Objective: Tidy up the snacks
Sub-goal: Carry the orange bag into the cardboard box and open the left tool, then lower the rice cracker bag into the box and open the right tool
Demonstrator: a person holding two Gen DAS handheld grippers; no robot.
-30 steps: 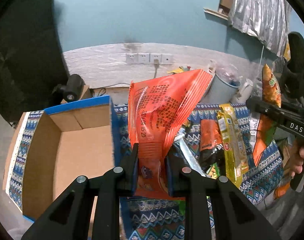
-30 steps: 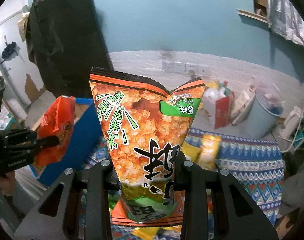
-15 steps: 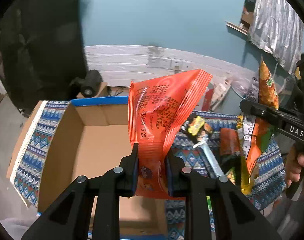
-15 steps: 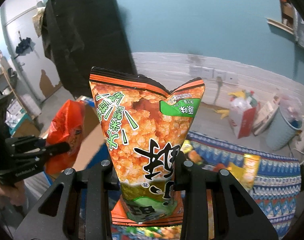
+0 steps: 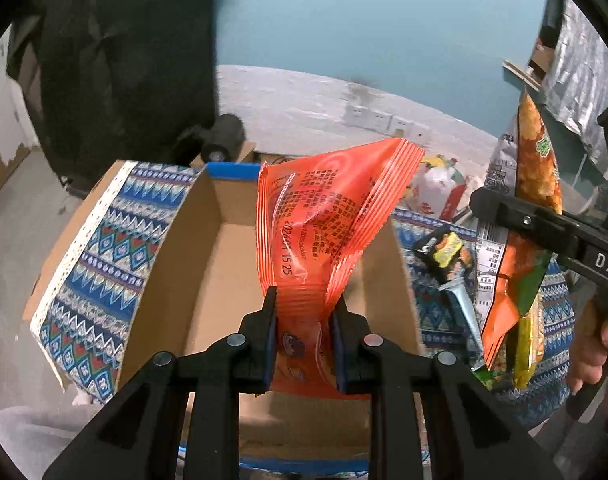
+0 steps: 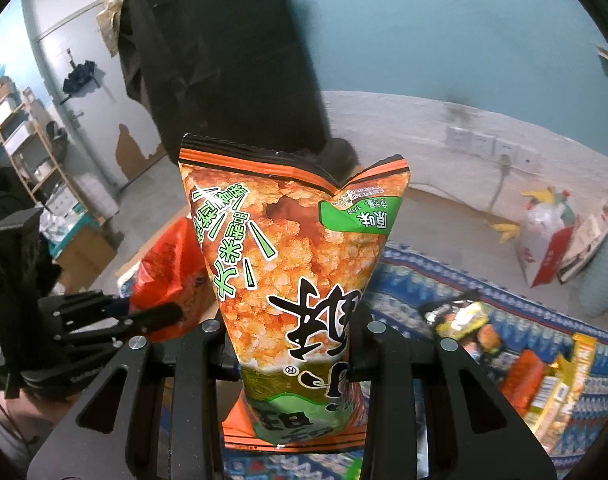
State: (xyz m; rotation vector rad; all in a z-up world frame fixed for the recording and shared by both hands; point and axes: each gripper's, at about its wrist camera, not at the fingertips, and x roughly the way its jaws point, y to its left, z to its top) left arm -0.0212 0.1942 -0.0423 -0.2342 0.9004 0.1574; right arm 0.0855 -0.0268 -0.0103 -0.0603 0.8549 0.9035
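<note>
My left gripper is shut on a red-orange snack bag and holds it above the open cardboard box. My right gripper is shut on an orange and green rice-cracker bag held upright. In the left wrist view the right gripper with its bag sits at the right, over the patterned cloth. In the right wrist view the left gripper with the red bag sits at the left.
Several loose snack packets lie on the blue patterned cloth to the right of the box; one lies close by it. The box's patterned flap stands open at the left. A white bag and a bin stand by the wall.
Both grippers have swung left with their bags. The left gripper's red bag has gone from over the cloth to over the box's inside. Both grips are unchanged.
</note>
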